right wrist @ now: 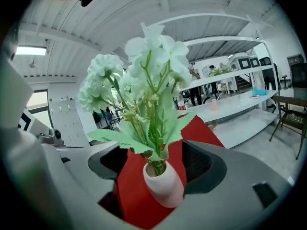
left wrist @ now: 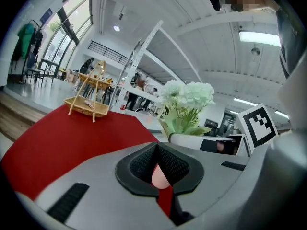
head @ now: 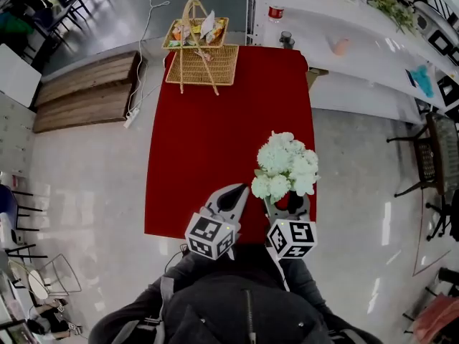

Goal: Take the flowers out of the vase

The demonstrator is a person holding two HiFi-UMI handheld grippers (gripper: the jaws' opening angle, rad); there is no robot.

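At the far left of the long red-clothed table [head: 208, 120] stands a woven wicker basket [head: 201, 56] with a tall handle, well apart from the work. Nearer, the left gripper [head: 242, 189] hovers with its jaws drawn almost together; a small pale pink shape shows in the slit, and I cannot tell what it is. Just to its right, the bunch of pale green-white flowers [head: 287, 165] stands in a small pale pink vase [right wrist: 165, 186] near the table's near edge. The right gripper [right wrist: 153, 150] straddles that vase, jaws wide with red cloth showing on either side. The bunch likely weighs little, with soft heads that crush; the bundled stems just above the vase mouth look the best hold, with the light vase steadied.
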